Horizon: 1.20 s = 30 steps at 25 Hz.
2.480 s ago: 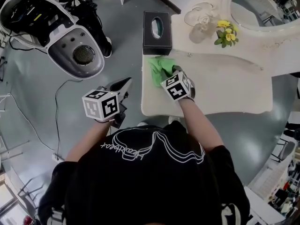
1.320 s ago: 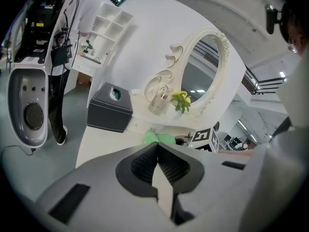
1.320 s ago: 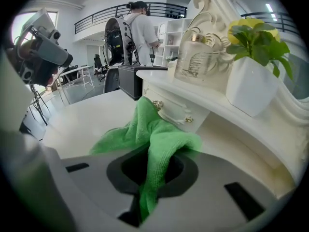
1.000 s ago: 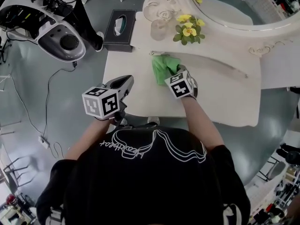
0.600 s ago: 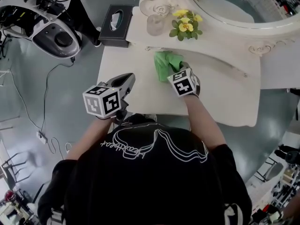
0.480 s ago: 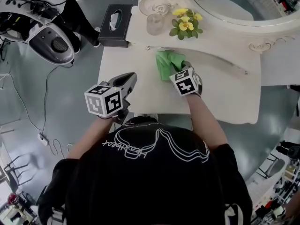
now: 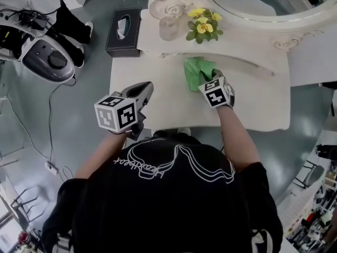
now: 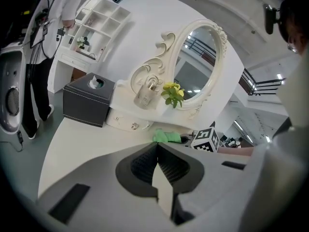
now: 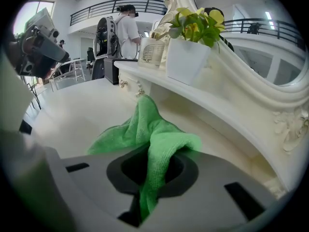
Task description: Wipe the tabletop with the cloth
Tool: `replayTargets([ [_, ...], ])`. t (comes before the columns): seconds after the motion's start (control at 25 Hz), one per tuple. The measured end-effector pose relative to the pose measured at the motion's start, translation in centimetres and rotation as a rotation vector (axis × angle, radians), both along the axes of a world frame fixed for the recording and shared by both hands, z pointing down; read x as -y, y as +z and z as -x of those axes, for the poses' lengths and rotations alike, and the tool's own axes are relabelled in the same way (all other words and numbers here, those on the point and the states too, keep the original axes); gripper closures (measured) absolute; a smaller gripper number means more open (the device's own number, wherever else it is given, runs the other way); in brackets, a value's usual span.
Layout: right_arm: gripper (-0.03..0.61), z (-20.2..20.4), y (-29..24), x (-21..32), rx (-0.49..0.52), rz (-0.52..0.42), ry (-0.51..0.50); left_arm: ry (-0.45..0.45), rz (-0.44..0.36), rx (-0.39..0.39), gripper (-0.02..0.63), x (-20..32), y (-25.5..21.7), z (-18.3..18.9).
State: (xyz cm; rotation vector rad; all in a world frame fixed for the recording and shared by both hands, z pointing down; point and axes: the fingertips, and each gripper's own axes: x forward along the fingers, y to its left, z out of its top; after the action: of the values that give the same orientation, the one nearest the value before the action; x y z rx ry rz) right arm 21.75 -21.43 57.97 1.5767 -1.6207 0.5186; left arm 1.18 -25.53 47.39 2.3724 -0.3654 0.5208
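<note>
A green cloth [image 7: 196, 70] lies bunched on the cream tabletop [image 7: 152, 83], close under the raised back shelf. My right gripper [image 7: 207, 79] is shut on the green cloth [image 9: 145, 129], which is pinched between its jaws and trails forward onto the tabletop [image 9: 82, 115]. My left gripper [image 7: 142, 91] hangs over the table's front left part with its jaws shut and nothing in them. In the left gripper view the cloth [image 8: 166, 137] shows small beyond my left gripper [image 8: 156, 151], beside the right gripper's marker cube [image 8: 206, 139].
On the back shelf stand a potted yellow flower [image 7: 199, 25] and a glass jar [image 7: 168, 28], under an ornate oval mirror [image 7: 247, 4]. A black tissue box [image 7: 122, 31] sits at the table's far left. A grey machine [image 7: 39, 57] and cables lie on the floor to the left.
My right gripper has dragged the green cloth to the right along the back of the tabletop. The left gripper stays shut in about the same place.
</note>
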Motion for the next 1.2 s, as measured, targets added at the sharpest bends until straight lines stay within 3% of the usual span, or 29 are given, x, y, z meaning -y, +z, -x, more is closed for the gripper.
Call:
replayTargets([
  [0.24, 0.552, -1.7, -0.4, -1.3, 0.015, -0.02, 0.01, -0.005, -0.014, 0.014, 0.609, -1.2, -0.5, -1.4],
  [0.52, 0.552, -3.6, -0.4, -2.5, 0.041, -0.037, -0.035, -0.082, -0.01, 0.009, 0.609, -2.7, -0.8, -5.2],
  [1.2, 0.552, -10.1, -0.4, -6.5, 0.085, -0.055, -0.054, -0.119, -0.017, 0.019, 0.609, -9.2, -1.3, -12.0],
])
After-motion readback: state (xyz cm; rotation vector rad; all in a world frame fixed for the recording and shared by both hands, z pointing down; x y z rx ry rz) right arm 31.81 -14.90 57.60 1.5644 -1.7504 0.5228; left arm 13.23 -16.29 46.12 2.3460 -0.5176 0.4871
